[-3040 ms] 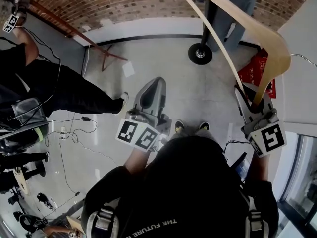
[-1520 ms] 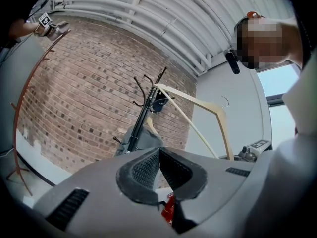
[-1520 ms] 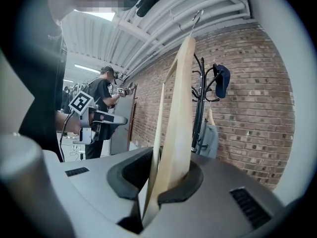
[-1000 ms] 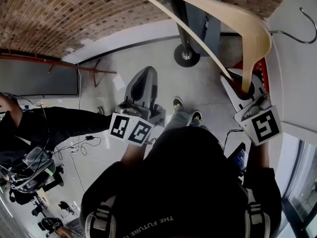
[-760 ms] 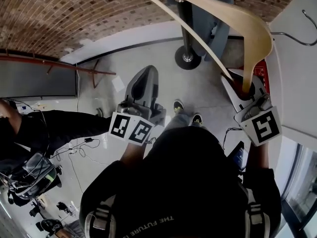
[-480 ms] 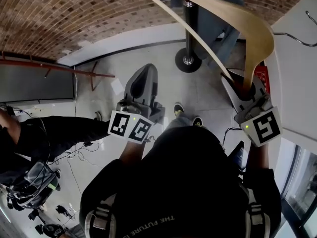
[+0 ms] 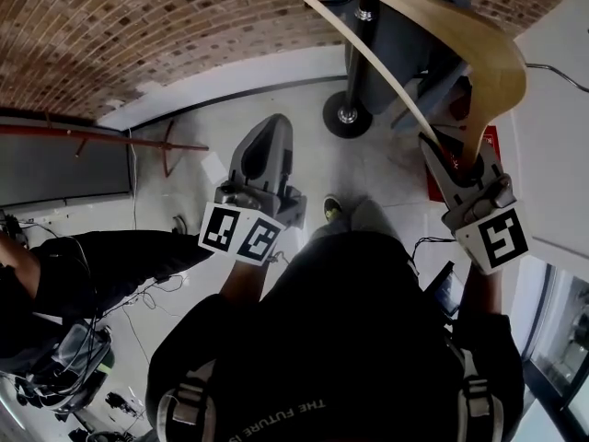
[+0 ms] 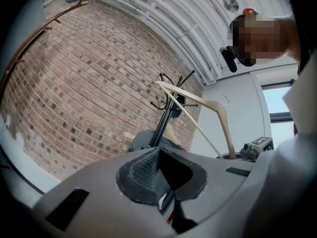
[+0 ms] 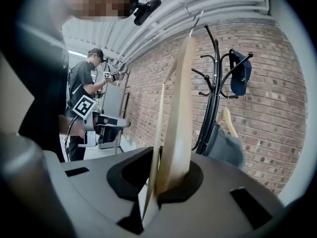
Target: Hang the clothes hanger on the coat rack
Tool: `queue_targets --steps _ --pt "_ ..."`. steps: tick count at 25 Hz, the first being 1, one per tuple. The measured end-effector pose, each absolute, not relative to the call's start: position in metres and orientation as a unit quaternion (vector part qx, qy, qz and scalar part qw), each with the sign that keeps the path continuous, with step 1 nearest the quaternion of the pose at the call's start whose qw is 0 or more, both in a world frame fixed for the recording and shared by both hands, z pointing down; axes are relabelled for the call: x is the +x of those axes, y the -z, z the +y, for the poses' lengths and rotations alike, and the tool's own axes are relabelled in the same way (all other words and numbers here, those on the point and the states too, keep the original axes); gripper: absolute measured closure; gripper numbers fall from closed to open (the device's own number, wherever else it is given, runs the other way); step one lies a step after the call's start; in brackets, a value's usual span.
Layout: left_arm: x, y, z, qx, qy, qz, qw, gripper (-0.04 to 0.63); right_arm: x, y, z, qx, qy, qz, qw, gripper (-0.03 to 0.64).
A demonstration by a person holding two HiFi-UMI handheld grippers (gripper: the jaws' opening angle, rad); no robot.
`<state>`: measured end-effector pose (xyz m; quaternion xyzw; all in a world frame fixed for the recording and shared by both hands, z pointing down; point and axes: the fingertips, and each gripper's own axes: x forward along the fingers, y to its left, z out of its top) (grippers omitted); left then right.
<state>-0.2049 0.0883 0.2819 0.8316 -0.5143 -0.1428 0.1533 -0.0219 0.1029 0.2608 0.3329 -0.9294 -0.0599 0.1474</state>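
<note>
One brick wall (image 7: pixel 138 35), pale floor (image 7: pixel 230 99), coat rack (image 7: pixel 347 115).

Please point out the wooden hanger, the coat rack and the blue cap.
wooden hanger (image 9: pixel 179 133): right gripper view, on its broad arm.
coat rack (image 9: pixel 210 115): right gripper view, on its pole.
blue cap (image 9: pixel 241 76): right gripper view, its crown.

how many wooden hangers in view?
2. First hanger clamped in the right gripper; second hanger on the coat rack, carrying a grey garment. Others may hide behind it.

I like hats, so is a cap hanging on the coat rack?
Yes, a dark blue cap hangs on an upper hook of the black coat rack.
</note>
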Motion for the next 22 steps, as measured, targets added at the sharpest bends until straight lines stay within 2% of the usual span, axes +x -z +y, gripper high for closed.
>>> queue_targets --steps 13,22 --pt "-0.219 -0.278 0.051 0.829 0.151 -0.517 0.149 0.575 -0.043 -0.260 0.065 0.306 0.087 -0.932 0.171 0.572" --pt "-0.195 -0.269 -0.003 0.832 0.151 -0.516 0.138 0.575 -0.012 -0.260 0.017 0.298 0.092 -0.932 0.186 0.572"
